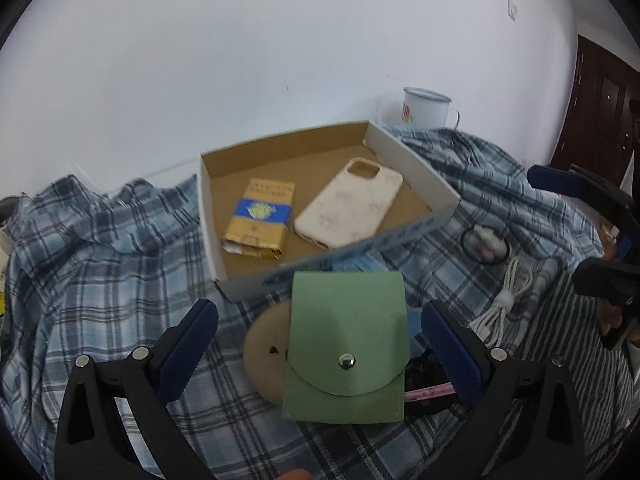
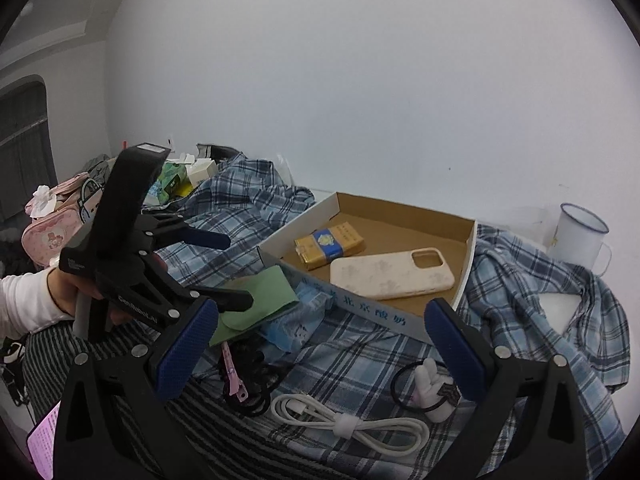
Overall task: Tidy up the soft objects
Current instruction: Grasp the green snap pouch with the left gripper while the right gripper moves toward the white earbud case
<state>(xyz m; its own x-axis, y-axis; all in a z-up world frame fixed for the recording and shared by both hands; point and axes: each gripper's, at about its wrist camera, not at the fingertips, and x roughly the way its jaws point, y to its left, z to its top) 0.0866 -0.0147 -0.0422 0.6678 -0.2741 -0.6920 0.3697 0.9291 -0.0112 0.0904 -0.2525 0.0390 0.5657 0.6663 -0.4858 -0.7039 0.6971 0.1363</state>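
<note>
The left gripper (image 1: 320, 352) straddles the green snap pouch (image 1: 347, 344), jaws wide, unclamped, ready to carry it into the cardboard tray (image 1: 416, 168); the right gripper (image 2: 320, 344) hangs wide open, empty.

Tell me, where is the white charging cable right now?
The white charging cable lies coiled on the plaid cloth in front of the cardboard box, left of the black hair tie, below the open right claw.
</note>
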